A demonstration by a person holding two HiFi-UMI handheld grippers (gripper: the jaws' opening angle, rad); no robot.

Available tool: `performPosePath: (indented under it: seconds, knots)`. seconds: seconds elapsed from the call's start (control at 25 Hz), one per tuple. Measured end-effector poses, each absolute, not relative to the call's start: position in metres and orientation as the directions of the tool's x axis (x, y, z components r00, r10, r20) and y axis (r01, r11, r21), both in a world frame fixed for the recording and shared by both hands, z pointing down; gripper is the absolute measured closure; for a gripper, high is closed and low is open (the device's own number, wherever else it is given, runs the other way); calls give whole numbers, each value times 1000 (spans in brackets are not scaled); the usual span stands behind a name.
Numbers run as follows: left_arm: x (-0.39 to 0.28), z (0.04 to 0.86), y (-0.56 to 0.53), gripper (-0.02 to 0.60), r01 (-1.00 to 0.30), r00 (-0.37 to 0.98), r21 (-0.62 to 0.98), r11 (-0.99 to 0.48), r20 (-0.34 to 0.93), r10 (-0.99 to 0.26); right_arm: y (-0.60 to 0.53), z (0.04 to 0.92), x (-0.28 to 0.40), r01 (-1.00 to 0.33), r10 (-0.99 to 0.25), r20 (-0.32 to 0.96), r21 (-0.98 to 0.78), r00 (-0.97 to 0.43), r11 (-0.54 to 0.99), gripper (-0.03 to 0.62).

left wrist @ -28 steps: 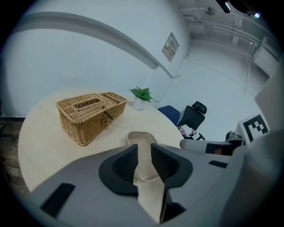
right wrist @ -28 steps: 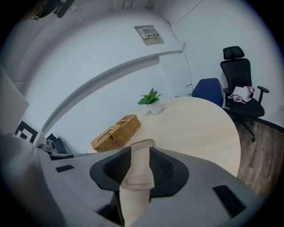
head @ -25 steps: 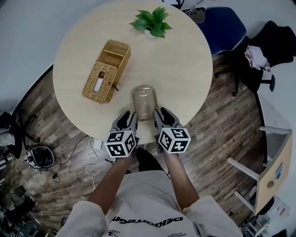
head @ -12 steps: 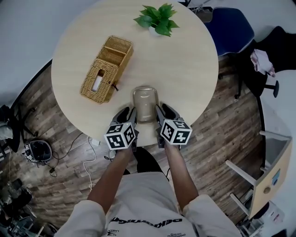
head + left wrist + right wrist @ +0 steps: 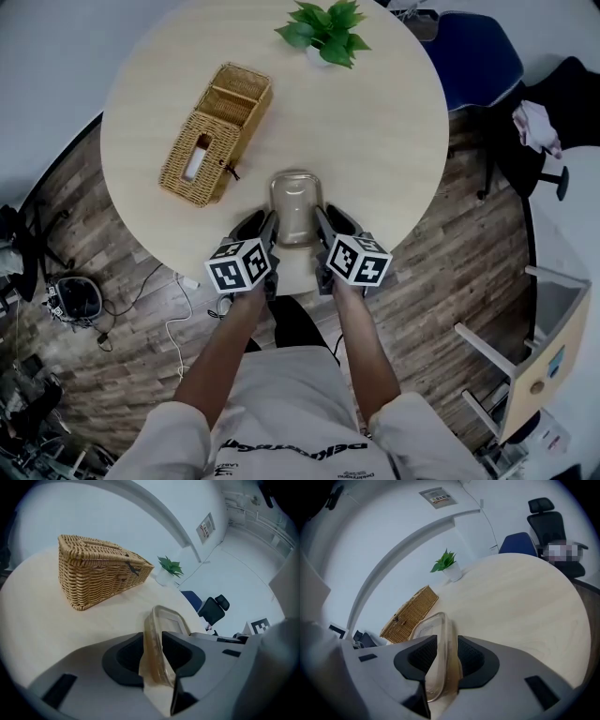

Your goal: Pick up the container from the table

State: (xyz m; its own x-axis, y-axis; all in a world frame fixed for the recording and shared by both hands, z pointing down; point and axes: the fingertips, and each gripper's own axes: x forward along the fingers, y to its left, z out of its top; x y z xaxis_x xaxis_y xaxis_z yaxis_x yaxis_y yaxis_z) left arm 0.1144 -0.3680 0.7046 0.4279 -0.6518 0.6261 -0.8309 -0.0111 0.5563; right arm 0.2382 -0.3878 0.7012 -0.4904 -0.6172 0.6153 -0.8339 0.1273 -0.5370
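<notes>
Clear lidded container btwn L hand-held gripper & R hand-held gripper.

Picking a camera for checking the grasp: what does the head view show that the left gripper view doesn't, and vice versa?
Head view only: the person's forearms and the wood floor. Left gripper view only: the rim of the container between the open jaws of the left gripper, and a wall sign. Both: container, table, wicker basket, potted plant.

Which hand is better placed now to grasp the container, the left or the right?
Neither clearly: left gripper and right gripper each have a side rim of the container between open jaws, at matching positions. Probably both should close together.
</notes>
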Motion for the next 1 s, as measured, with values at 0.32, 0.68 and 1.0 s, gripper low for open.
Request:
performPosePath:
  seconds: [0.32, 0.68, 1.0]
  knots:
    - [119, 704, -370, 509, -741, 491, 672, 18, 560, -667, -388, 702, 235, -780, -614, 579, -618, -537, 99, 475]
    - [116, 695, -370, 518, -727, 501, 686, 17, 547, -671, -384, 689, 232, -784, -628, 567, -611, -533, 114, 488]
    - [109, 676, -362, 520, -739, 499, 674, -5, 541, -677, -374, 668, 226, -803, -653, 562, -583, -507, 123, 493]
